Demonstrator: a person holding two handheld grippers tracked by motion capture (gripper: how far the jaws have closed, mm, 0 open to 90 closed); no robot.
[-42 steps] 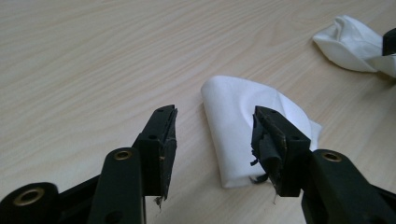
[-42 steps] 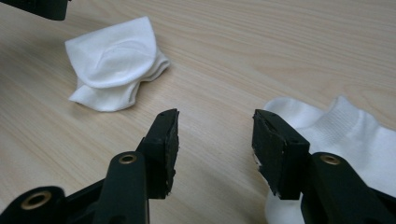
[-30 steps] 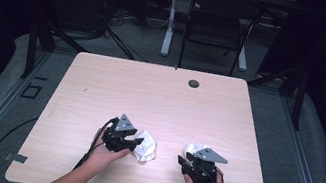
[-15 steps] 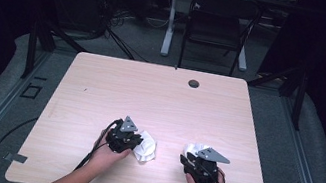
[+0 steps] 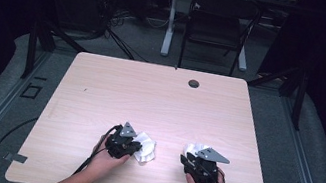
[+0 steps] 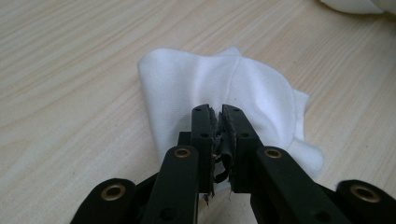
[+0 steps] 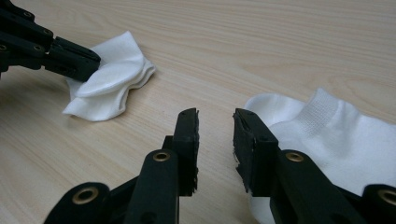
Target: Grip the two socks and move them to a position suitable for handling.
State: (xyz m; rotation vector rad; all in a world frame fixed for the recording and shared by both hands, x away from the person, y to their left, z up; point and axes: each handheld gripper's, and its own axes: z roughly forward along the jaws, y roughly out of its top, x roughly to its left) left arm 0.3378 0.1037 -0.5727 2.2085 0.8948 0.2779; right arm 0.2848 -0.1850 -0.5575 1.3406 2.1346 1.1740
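left gripper view: left gripper [image 6: 219, 114] fingers just closed, clamped on white sock [image 6: 224, 88]; right gripper [image 7: 215, 123] fingers apart, closing beside second sock [image 7: 327, 130]; lift likely next.

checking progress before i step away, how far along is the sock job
Early. Done: the left gripper, whose jaws have just been closing, is shut on the left sock. In hand: the right gripper, jaws narrowing but open, with nothing between them, sits beside the right sock. Left: gripping that sock; both socks lie apart on the table.
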